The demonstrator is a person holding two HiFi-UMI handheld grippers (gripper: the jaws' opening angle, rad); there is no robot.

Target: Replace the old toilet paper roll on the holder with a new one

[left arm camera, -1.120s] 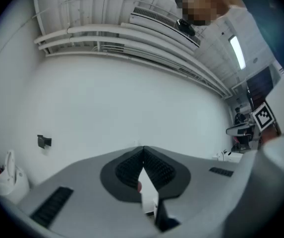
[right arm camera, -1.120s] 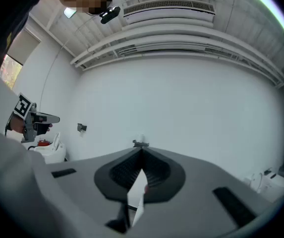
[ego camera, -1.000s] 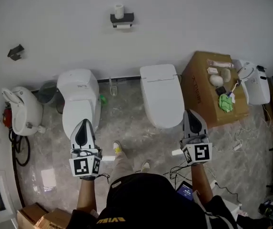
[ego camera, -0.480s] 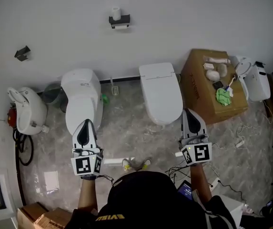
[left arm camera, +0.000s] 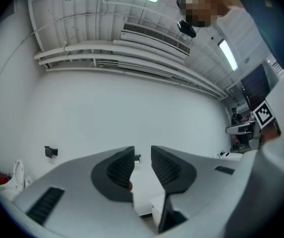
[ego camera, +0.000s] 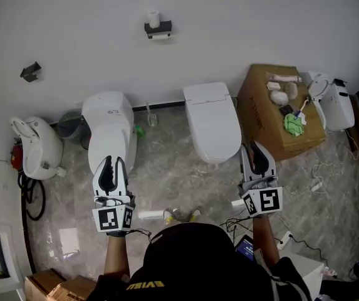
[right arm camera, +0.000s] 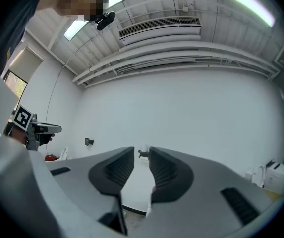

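1. Two toilets (ego camera: 109, 137) stand against the white wall, with a cardboard box (ego camera: 264, 115) just beside the right-hand one.
2. The left gripper (ego camera: 112, 162) is held out level. Its jaws have just been opening and stand a little apart with nothing between them.
3. The right gripper (ego camera: 252, 148) is the same: jaws just parted, a narrow gap, empty.
4. The holder (ego camera: 158, 27) sits on the wall above the toilets, well apart from both grippers.
5. A toilet paper roll (ego camera: 154, 17) stands upright on top of the holder.

No readable text, yellow lettering (ego camera: 145, 287) too blurred
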